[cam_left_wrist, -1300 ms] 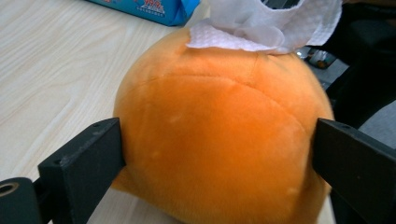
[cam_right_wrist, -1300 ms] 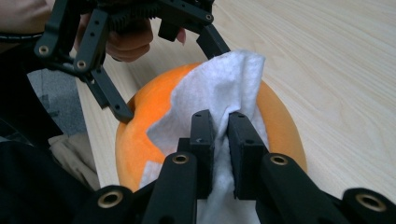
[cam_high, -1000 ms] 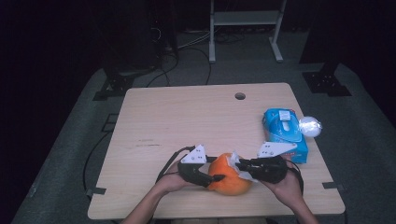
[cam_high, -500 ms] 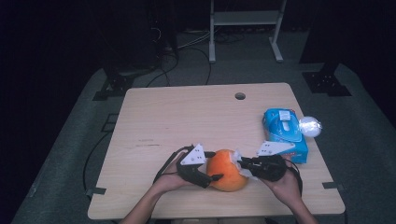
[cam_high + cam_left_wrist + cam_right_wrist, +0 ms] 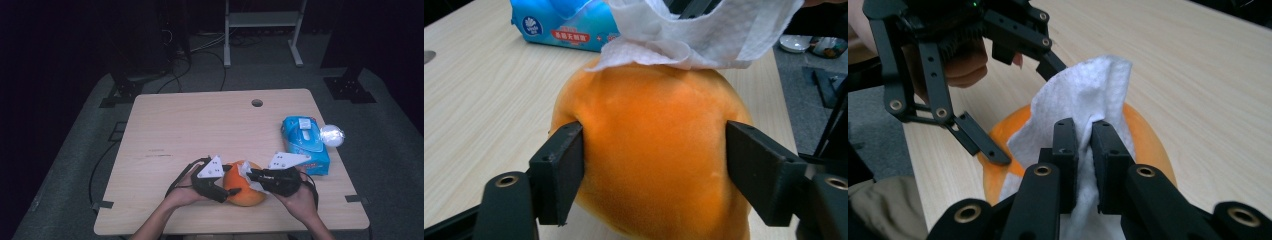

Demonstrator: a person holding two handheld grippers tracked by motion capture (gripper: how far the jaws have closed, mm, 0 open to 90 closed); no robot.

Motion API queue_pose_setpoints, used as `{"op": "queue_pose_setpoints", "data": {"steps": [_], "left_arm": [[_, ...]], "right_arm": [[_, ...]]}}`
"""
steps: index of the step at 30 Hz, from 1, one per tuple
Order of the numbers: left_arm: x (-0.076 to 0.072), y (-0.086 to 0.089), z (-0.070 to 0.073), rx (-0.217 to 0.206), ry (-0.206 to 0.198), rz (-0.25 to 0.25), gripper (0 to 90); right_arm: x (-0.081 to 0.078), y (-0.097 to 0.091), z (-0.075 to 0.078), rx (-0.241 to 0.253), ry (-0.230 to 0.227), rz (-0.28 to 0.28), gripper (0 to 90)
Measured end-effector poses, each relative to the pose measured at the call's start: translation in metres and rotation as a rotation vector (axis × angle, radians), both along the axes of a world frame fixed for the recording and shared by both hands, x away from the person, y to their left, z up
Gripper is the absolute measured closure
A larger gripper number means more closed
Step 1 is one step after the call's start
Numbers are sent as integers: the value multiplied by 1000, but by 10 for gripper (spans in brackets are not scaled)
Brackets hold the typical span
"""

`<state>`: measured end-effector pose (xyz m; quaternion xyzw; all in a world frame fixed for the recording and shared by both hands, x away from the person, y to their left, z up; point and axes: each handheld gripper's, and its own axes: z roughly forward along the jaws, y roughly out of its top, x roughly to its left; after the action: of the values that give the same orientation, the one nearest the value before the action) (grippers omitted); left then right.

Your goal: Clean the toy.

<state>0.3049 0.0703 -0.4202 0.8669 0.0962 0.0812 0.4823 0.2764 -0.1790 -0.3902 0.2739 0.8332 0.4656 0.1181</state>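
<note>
While the right gripper (image 5: 1083, 145) pinches a white tissue (image 5: 1088, 95) low in the frame, the left gripper (image 5: 654, 175), its jaws just closing, hugs the orange ball (image 5: 654, 150) on both sides. The ball sits bottom-centre on the table (image 5: 200, 125); tissue hides its top. A blue tissue pack (image 5: 305, 145) lies right.

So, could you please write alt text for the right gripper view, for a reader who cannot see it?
The right tongs pinch a white tissue that drapes over an orange ball on a pale wooden table. Beyond, at upper left, the left tongs straddle the ball's far side, one finger resting against it.
</note>
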Motion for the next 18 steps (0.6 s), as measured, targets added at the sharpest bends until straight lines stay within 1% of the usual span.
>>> {"op": "queue_pose_setpoints", "data": {"steps": [1,2,3,4,5,6,7,8,9,10,11,12,13,14,15,16,17,18], "left_arm": [[2,2,-1,-12,16,2,214],[4,2,-2,-30,46,12,182],[6,3,-2,-34,58,16,158],[6,2,-4,-33,65,8,160],[4,1,-6,-15,36,-15,220],[2,-1,-5,0,19,-18,278],[0,-3,-4,9,8,-16,295],[-1,-4,-3,8,1,-17,298],[-2,-5,-2,9,-5,-20,298],[-4,-6,-2,12,-15,-20,297],[-5,-6,-2,17,-18,-19,295],[-5,-5,-3,21,-22,-17,292],[-5,-4,-3,19,-20,-14,292],[-4,-3,-5,16,-13,-10,292],[-4,-1,-6,15,-10,-9,292],[-3,0,-7,15,-5,-9,291],[-1,2,-8,19,-4,-10,289],[0,4,-8,16,7,-10,282]], "right_arm": [[2,-2,-3,-8,7,1,810],[3,-3,-5,-15,22,2,810],[4,-5,-8,-20,42,13,810],[4,-6,-10,-20,51,14,810],[4,-7,-10,-15,62,17,809],[3,-6,-8,-14,75,20,809],[1,-5,-6,-11,61,19,809],[-2,-2,-3,2,46,17,810],[-5,2,1,23,31,36,812],[-8,6,3,31,26,43,812],[-11,14,6,23,8,46,813],[-12,20,6,-12,-11,46,813],[-12,21,5,-25,-17,44,813],[-11,21,4,-27,-17,43,813],[-8,17,2,-18,0,35,813],[-6,14,1,-20,3,26,813],[-4,8,-1,-22,10,10,812],[-2,2,-3,-17,27,-7,812]]}}
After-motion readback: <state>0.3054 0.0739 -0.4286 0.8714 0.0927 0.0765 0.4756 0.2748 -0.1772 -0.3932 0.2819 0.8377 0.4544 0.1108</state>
